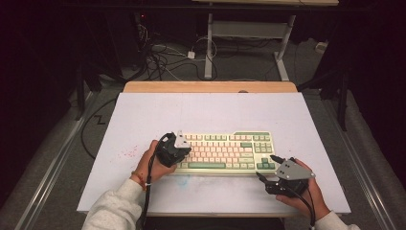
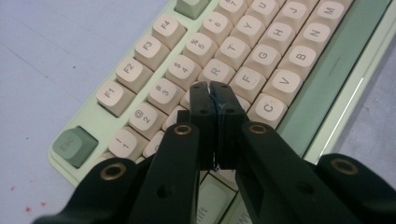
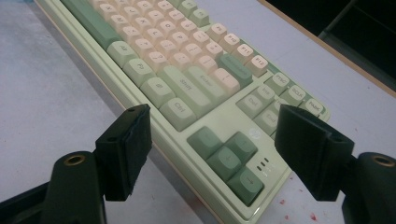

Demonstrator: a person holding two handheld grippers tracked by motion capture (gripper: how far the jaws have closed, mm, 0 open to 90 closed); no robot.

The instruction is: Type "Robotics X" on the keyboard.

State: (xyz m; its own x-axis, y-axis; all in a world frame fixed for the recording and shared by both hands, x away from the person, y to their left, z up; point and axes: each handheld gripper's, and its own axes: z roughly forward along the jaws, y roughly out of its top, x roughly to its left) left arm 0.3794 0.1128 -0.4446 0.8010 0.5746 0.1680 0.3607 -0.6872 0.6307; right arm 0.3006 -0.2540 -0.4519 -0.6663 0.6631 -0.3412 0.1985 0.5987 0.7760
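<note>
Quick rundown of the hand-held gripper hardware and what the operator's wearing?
Both hand-held grippers, left and right, are black with a grey three-cornered plate on top and a black cable trailing back. Jaws are matte black, with flat rectangular pads on arms with brass-ringed holes. Light grey sleeves; an orange band on the left wrist.

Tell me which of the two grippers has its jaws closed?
The left gripper, over the keyboard's letter keys; its jaws are pressed together, while the right gripper stands wide open.
</note>
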